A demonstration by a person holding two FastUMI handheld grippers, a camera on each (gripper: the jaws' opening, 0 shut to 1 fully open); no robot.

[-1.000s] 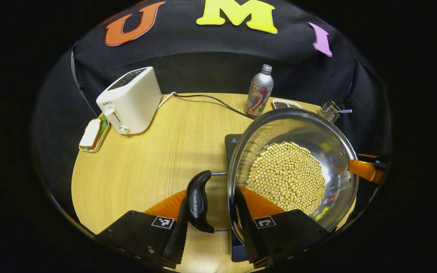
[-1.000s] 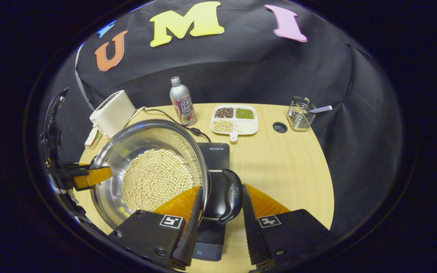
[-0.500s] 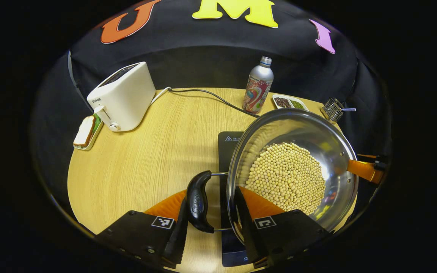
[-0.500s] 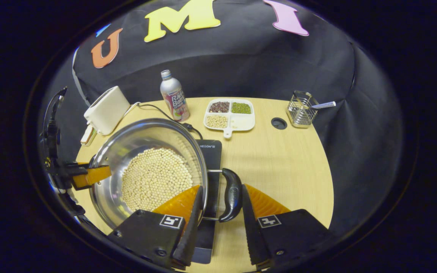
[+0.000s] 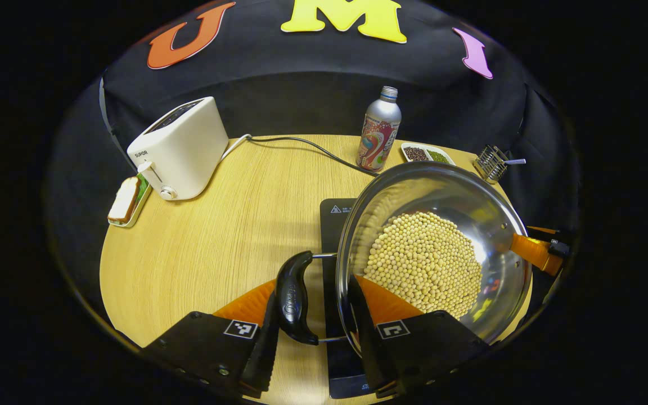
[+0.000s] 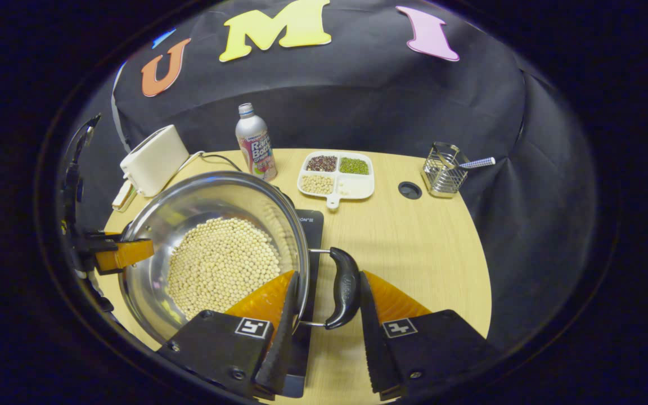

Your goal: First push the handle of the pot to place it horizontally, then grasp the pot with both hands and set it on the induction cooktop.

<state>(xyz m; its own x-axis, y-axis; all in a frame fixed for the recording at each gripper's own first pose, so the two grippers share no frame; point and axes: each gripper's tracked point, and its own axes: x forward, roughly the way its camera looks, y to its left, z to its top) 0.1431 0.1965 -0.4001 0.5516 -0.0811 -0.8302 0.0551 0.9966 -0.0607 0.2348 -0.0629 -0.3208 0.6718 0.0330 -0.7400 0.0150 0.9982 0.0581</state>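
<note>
My left gripper straddles the pot's left handle, outer finger touching it, inner one inside the rim. My right gripper does likewise on the right handle. Whether either actually clamps, I can't tell. Pot of beans sits above the cooktop.

Two handheld grippers face each other across a pot, one on each side. The left gripper has its two fingers straddling the pot's left side: one finger sits outside the black side handle, the other reaches over the rim into the pot. The right gripper mirrors this, one finger inside the rim and one outside the opposite black handle. Whether either pair of fingers actually presses on its handle cannot be made out.
</note>
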